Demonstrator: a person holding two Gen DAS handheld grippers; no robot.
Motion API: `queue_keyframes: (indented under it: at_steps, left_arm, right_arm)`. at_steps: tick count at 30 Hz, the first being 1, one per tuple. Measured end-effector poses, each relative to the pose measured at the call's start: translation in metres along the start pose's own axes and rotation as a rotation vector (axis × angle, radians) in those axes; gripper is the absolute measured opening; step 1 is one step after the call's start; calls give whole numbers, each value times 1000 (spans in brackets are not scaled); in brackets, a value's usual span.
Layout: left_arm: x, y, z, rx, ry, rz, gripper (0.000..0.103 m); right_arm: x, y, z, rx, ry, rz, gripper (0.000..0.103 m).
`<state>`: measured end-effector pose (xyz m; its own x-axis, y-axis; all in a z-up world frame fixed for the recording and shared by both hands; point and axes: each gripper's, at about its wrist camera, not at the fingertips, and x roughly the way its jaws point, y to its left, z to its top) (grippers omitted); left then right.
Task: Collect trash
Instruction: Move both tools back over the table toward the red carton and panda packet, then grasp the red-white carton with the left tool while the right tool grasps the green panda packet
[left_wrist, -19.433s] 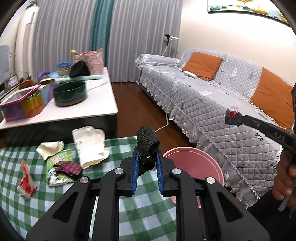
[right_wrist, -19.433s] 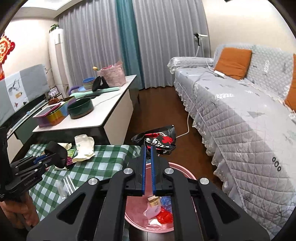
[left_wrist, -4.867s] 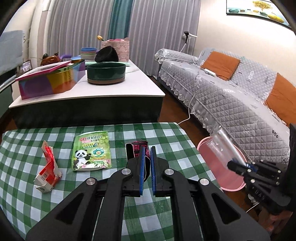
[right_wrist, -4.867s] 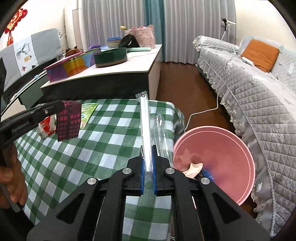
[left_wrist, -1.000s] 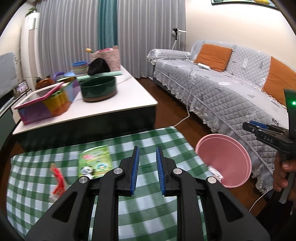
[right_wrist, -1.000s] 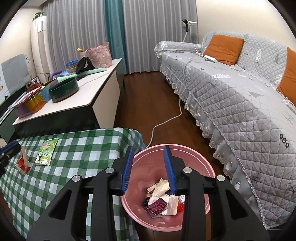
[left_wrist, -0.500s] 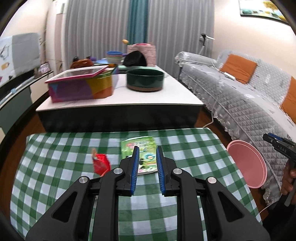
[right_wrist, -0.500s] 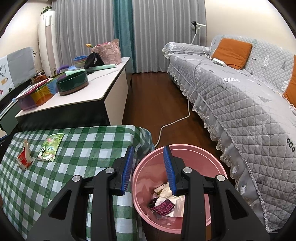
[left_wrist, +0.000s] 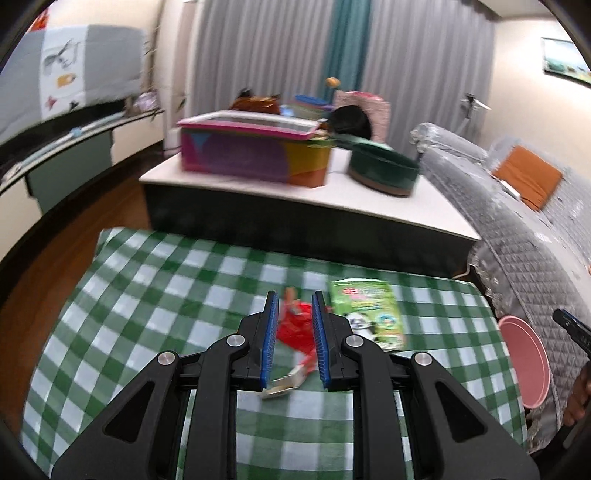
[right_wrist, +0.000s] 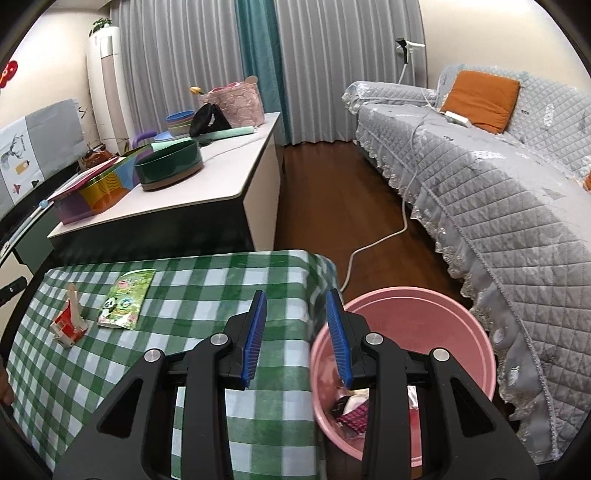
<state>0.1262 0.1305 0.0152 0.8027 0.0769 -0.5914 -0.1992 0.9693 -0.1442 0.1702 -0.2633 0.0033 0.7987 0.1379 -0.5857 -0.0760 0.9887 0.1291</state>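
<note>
On the counter (left_wrist: 155, 291), under its green-and-white checked cloth, two pieces of trash lie side by side: a crumpled red carton (left_wrist: 297, 328) and, just to its right in the left wrist view, a flat green snack packet (left_wrist: 367, 308) printed with a panda. The left tongs (left_wrist: 294, 302) hang above the cloth with the red carton showing in the gap between the blue pads; the jaws stand narrowly apart and empty, and no pad presses on the carton. The right tongs (right_wrist: 297, 304) are set wider apart and also hold nothing; they point over the counter's right edge, the right jaw in front of the rim of the pink bin (right_wrist: 443, 306) that stands on the floor beside the counter. In the right wrist view the red carton (right_wrist: 70, 323) and green packet (right_wrist: 125, 304) lie well to the left of those tongs, near the far left part of the cloth. Wrappers and scraps already lie in the bottom of the bin.
</note>
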Motion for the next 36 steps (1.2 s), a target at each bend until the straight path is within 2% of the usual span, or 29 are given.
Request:
queue_keyframes:
  at_steps: [5, 9, 13, 22, 23, 25, 27, 30, 32, 36]
  left_arm:
    - [12, 7, -5, -8, 55, -2, 21]
    - [24, -5, -10, 44, 90, -14, 35]
    - [36, -14, -14, 71, 129, -26, 35]
    - [58, -25, -21, 123, 219, 13, 35]
    - [59, -24, -22, 120, 227, 9, 34]
    - [61, -23, -22, 121, 240, 5, 18]
    - [61, -22, -22, 125, 245, 2, 11]
    - [58, -20, -19, 131, 241, -8, 0]
    - [54, -19, -15, 130, 224, -8, 0]
    - [46, -14, -5, 117, 192, -11, 0]
  right_arm:
    - [9, 21, -1, -31, 7, 29, 34]
    - [15, 34, -4, -60, 20, 43, 34]
    - [20, 46, -9, -80, 37, 70, 34]
    - [29, 77, -18, -61, 96, 239, 34]
    - [29, 84, -19, -62, 100, 264, 33]
    - [33, 98, -23, -60, 115, 303, 32]
    - [37, 110, -27, -53, 133, 331, 30]
    - [46, 127, -35, -26, 157, 364, 23]
    - [53, 139, -41, 8, 180, 391, 15]
    - [66, 161, -49, 57, 222, 438, 14]
